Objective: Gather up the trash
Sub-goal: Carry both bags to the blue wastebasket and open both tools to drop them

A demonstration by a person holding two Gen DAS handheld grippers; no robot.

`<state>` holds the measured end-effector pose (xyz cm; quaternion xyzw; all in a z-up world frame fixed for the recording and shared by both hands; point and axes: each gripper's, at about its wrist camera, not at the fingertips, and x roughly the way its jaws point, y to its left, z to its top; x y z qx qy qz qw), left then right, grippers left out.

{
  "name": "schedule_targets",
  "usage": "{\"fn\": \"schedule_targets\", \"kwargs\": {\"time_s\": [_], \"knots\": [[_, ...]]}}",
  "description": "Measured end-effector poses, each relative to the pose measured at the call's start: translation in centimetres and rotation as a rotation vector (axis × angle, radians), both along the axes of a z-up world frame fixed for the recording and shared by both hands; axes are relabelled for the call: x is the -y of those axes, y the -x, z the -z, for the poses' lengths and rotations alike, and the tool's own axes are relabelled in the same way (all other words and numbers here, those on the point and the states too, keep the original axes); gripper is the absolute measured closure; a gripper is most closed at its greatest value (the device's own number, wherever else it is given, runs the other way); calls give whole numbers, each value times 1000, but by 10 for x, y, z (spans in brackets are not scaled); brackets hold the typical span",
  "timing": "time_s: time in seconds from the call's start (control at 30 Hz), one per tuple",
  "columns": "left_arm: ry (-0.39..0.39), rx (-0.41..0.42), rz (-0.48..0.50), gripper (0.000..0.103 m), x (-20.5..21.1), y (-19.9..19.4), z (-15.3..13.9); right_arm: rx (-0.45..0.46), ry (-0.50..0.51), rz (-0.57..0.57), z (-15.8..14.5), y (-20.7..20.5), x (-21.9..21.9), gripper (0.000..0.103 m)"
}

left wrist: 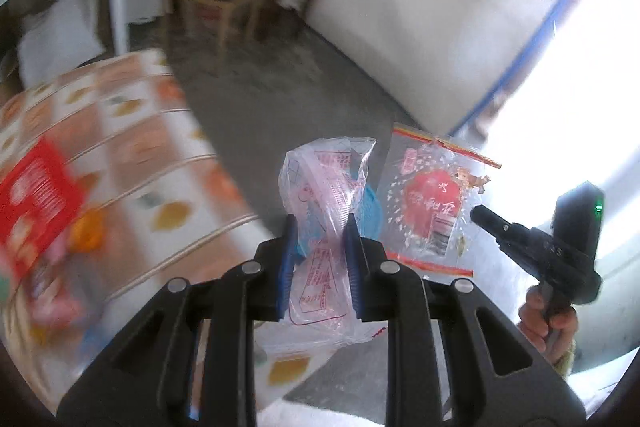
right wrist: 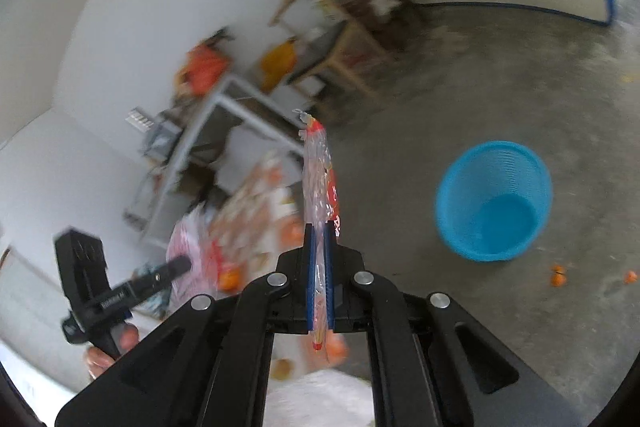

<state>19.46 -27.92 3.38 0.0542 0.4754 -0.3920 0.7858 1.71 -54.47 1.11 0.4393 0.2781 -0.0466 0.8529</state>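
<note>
Between the blue pads of the left claw (left wrist: 320,247), at about 6 o'clock in the left wrist view, sits a crumpled clear plastic bag with pink print (left wrist: 326,203), pinched at its middle so that its top bulges up toward 12 o'clock and its lower end hangs between the arms of the tool. Just behind it, a sliver of the blue basket (left wrist: 370,213) shows on the concrete floor (left wrist: 280,99). At 3 o'clock from the bag hangs a flat clear packet with a red heart design (left wrist: 430,203), held by the right claw (left wrist: 482,215), whose black tip touches the packet's right edge; the person's right hand (left wrist: 550,319) grips that tool at 4 o'clock. At 9 o'clock lies the table (left wrist: 132,163) under an orange-patterned cloth, with a red box (left wrist: 34,195) on it, blurred.

From the right wrist view, the right claw is clamped tight on the heart packet, seen edge-on as a thin strip rising toward 12 o'clock. The blue basket stands upright on the floor at 3 o'clock, well apart from the packet. At 8 o'clock the left claw and left hand (right wrist: 108,347) appear, with the pink-printed bag beside them, blurred.
</note>
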Motion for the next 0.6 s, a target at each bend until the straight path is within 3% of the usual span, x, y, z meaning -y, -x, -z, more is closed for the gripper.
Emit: {"fn": "schedule_targets", "kwargs": {"time_s": [0.27,0.47,0.57,0.6], "knots": [[-232,-92,133,81,149,-22,95,-180,-22,117,73,-20,64,99],[-318,-190,117,80,206,-50,157,-275,-76,187,122,-50,95,99],[-330,-197,97,67,225,-65,175,-317,-99,226,149,-60,116,96],[-338,-200,80,50,232,-69,180,-341,-98,246,159,-66,123,95]]}}
